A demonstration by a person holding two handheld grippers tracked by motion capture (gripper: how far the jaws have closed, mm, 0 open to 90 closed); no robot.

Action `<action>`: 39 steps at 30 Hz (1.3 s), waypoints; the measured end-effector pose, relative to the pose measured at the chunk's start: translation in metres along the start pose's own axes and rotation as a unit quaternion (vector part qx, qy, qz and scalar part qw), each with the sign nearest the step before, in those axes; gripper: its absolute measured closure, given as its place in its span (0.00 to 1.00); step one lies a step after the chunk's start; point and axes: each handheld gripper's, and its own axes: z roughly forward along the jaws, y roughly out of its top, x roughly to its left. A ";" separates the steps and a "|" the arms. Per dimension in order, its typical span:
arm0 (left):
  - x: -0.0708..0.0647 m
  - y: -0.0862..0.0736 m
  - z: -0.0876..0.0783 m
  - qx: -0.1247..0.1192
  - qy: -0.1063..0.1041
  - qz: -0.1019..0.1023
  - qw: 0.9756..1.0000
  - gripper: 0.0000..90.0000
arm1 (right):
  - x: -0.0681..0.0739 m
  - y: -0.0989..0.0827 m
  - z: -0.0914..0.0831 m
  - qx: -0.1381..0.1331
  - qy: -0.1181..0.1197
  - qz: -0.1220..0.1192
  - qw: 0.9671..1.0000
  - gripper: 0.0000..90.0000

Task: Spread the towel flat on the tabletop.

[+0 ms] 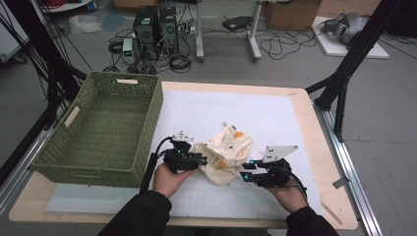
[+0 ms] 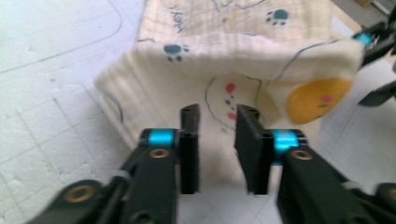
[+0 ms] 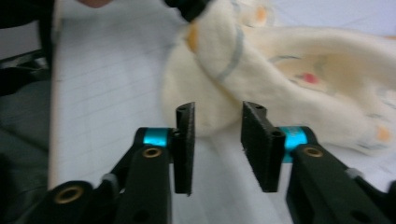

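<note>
While the high view sets the cream printed cloth (image 1: 223,153) in a loose heap near the middle of the surface (image 1: 275,118), a little toward its near edge, the gripper views show its print: dark paw marks and an orange round face with pink cheeks in the left gripper view, an orange patch and grey lines in the right gripper view. The left gripper (image 1: 189,158) lies at the cloth's left side, its jaws parted with only air between them and the folded cloth (image 2: 224,70) just past the tips. The right gripper (image 1: 250,172) sits at the cloth's right near side, jaws likewise spread and gripping nothing, the cloth (image 3: 261,79) bunched just ahead. A green woven basket (image 1: 105,129) fills the surface's left edge, beside the left gripper.
</note>
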 end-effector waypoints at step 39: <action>0.028 0.003 0.022 -0.019 0.086 -0.037 0.995 1.00 | -0.083 0.032 0.025 0.068 -0.060 0.045 0.995 0.97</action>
